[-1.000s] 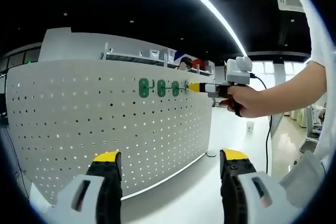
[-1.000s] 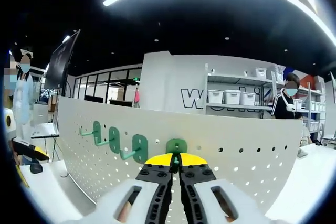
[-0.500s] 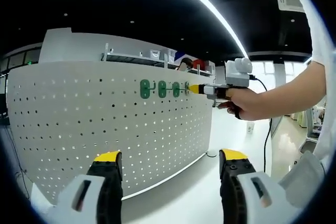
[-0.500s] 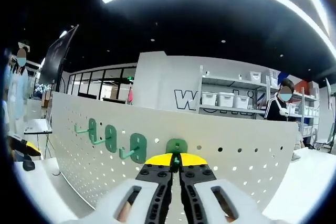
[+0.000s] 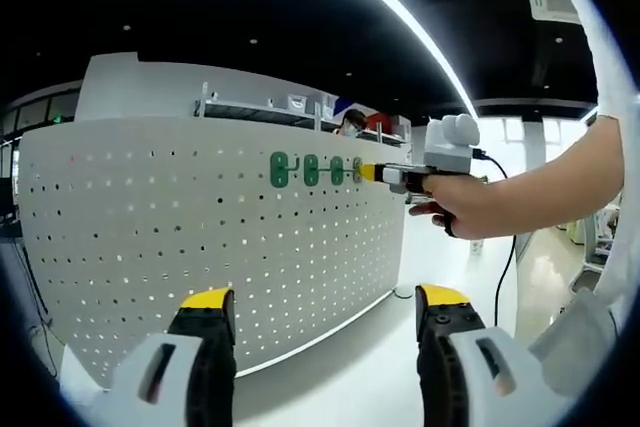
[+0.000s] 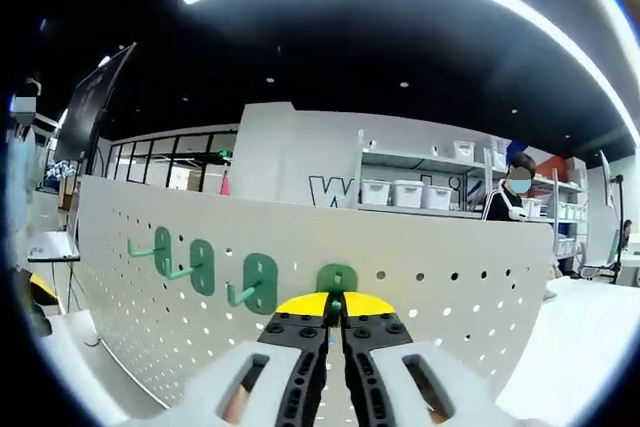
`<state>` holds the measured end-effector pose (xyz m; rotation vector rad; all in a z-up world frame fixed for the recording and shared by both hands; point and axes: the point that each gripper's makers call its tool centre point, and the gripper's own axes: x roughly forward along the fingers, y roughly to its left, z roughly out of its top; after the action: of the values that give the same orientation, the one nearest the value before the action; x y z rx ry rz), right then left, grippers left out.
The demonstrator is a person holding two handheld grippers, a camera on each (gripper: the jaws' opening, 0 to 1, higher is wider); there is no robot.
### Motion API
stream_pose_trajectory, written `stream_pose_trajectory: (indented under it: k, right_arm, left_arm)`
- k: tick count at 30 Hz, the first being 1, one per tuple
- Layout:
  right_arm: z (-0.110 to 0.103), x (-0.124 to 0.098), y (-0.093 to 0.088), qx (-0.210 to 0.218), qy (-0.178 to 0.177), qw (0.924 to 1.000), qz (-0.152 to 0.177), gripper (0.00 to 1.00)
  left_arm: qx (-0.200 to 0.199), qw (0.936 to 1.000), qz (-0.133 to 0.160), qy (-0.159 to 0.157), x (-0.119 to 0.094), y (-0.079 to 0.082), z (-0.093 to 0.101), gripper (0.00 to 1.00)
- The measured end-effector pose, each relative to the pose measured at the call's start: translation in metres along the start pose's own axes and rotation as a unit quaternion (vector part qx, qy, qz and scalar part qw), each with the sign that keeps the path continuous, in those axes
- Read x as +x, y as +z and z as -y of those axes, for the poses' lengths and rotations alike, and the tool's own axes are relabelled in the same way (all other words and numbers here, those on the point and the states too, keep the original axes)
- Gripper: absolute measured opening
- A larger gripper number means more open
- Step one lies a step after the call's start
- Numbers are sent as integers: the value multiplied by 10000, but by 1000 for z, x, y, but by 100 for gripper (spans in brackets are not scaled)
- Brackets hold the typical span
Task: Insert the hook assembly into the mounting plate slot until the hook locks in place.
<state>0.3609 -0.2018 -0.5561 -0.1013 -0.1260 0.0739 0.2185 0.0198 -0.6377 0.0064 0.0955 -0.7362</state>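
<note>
Since the earlier frame, in the left gripper view the right gripper [image 5: 372, 173] had edged closer along the pegboard [image 5: 180, 247]; the left gripper [image 5: 325, 319] hung released below. In the right gripper view, jaws clenched the green hook [image 6: 337, 280] against the pegboard, beside three seated hooks [image 6: 205, 267]; pressing squarely should lock it.

Ahead of my left gripper [image 5: 318, 312] the white pegboard [image 5: 200, 247] stands as a wall, with open floor between my spread jaws and its foot. Along its top row three mounted green hooks [image 6: 205, 269] crowd the left of my right gripper [image 6: 335, 309]; the holes to its right are bare.
</note>
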Motion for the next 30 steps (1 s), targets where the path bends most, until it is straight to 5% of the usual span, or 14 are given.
stream_pose_trajectory:
  k: [20, 30]
  right_arm:
    - [0, -1, -1, 202, 245, 9995, -60, 5]
    - [-6, -7, -2, 403, 718, 9966, 29, 25]
  left_arm:
    - [5, 10000, 33, 11, -1, 1, 2, 75]
    - [33, 10000, 11, 11, -1, 1, 2, 75]
